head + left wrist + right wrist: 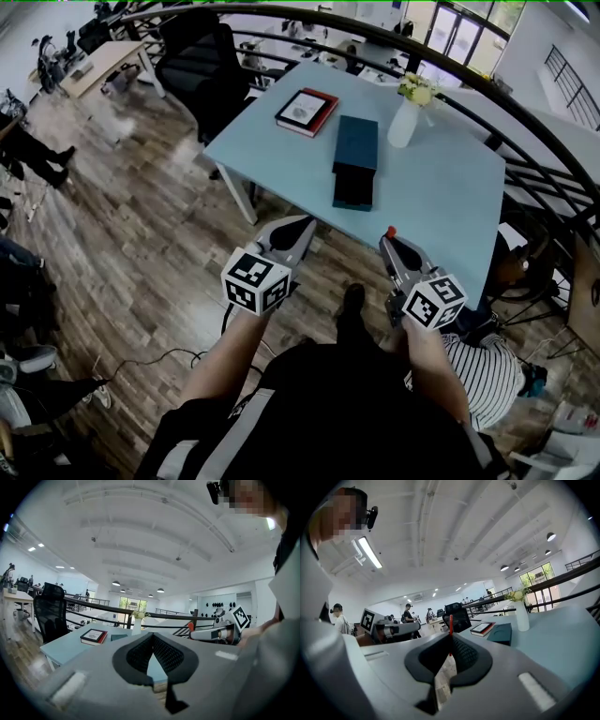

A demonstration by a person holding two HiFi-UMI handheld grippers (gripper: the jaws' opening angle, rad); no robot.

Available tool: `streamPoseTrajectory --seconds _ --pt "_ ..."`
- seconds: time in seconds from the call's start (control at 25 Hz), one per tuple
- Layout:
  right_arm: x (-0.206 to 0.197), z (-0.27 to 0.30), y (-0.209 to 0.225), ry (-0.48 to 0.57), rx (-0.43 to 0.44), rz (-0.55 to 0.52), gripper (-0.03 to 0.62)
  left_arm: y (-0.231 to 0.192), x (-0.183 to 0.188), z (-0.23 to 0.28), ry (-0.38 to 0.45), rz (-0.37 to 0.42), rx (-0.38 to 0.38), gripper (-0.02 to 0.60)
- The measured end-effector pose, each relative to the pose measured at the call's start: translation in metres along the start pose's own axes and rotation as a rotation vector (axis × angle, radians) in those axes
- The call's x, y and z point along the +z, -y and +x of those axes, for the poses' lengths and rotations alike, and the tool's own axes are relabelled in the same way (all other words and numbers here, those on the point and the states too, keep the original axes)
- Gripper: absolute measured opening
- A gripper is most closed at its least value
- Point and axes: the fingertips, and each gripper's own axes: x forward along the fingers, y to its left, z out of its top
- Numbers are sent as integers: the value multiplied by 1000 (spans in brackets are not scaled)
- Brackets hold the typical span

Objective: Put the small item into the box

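A dark teal box (pixel 355 142) lies in the middle of the light blue table (pixel 441 197), with its dark drawer (pixel 353 187) pulled out toward me. My right gripper (pixel 391 236) is held short of the table's near edge, shut on a small thin red item (pixel 450 623) that sticks up past its tips. The item also shows as an orange-red tip (pixel 391 231) in the head view. My left gripper (pixel 302 223) hovers beside it to the left, shut with nothing in it. The box (pixel 502 632) lies ahead of the right jaws, well apart from them.
A red-edged book (pixel 306 111) lies left of the box and a white vase with flowers (pixel 405 117) stands to its right. A black office chair (pixel 202 56) stands behind the table, a dark railing (pixel 525 122) curves around it, and wooden floor (pixel 141 225) lies below.
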Motion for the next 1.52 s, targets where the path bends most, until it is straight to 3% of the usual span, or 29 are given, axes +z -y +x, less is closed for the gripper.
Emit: streamPoseTrajectory --seconds 0.28,0.6,0.96,1.32,1.52 --pt "10 41 82 -9 28 32 11 -34 -7 75 -36 -10 54 8" --pt "48 93 173 -22 84 55 11 -65 8 176 -75 -11 100 8" --pt "59 100 226 -31 103 93 11 -62 22 237 -112 34 127 8" --pt "46 117 226 -77 97 96 11 -75 16 240 -120 51 131 8" --pt "39 134 207 -109 92 78 11 -95 15 225 -95 16 125 8"
